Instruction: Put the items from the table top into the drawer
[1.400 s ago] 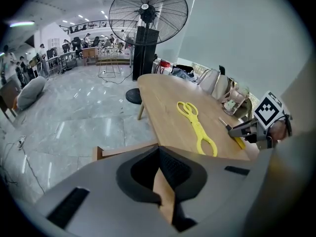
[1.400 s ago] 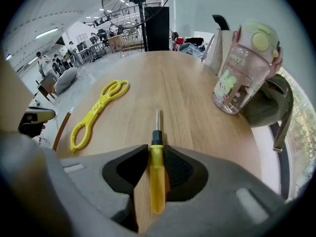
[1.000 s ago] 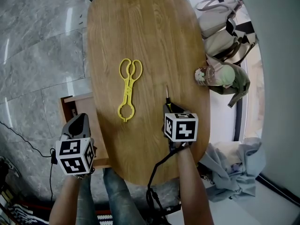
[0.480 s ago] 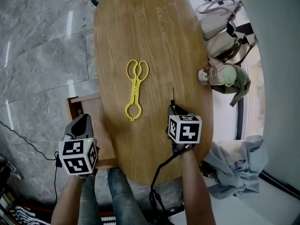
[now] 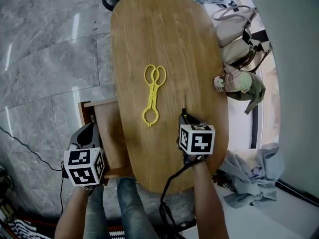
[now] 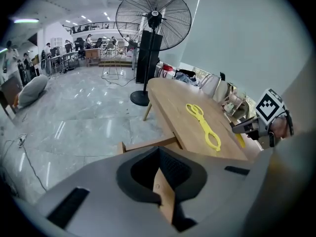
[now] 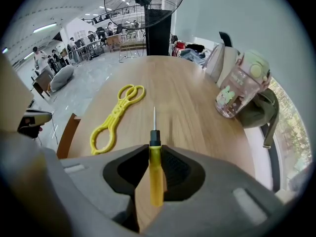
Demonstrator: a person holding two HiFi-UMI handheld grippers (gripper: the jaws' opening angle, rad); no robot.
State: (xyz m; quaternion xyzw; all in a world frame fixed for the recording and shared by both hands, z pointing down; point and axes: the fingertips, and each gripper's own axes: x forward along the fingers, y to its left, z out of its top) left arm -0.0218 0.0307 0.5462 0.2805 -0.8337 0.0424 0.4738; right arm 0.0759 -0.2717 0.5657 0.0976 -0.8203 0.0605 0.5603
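Note:
Yellow plastic tongs (image 5: 153, 94) (image 7: 114, 113) lie on the oval wooden table (image 5: 164, 39), left of its middle. My right gripper (image 5: 188, 121) (image 7: 155, 177) hangs over the table's near right part, shut on a yellow-handled screwdriver (image 7: 156, 167) whose metal tip points away from me. A wooden drawer (image 5: 97, 103) stands pulled out from the table's left side. My left gripper (image 5: 87, 133) (image 6: 160, 181) is at the drawer's outer end, its jaws shut on the thin wooden front panel (image 6: 165, 199).
A pink cup with a green lid (image 5: 227, 81) (image 7: 242, 85) rests at the table's right edge against bags (image 5: 239, 34). Crumpled cloth (image 5: 249, 173) lies lower right. A standing fan (image 6: 154, 19) is beyond the table's far end. The floor is grey marble.
My left gripper has drawn away from the table's edge with the drawer front, and more of the drawer shows. My right gripper has shifted a little towards the tongs with the screwdriver.

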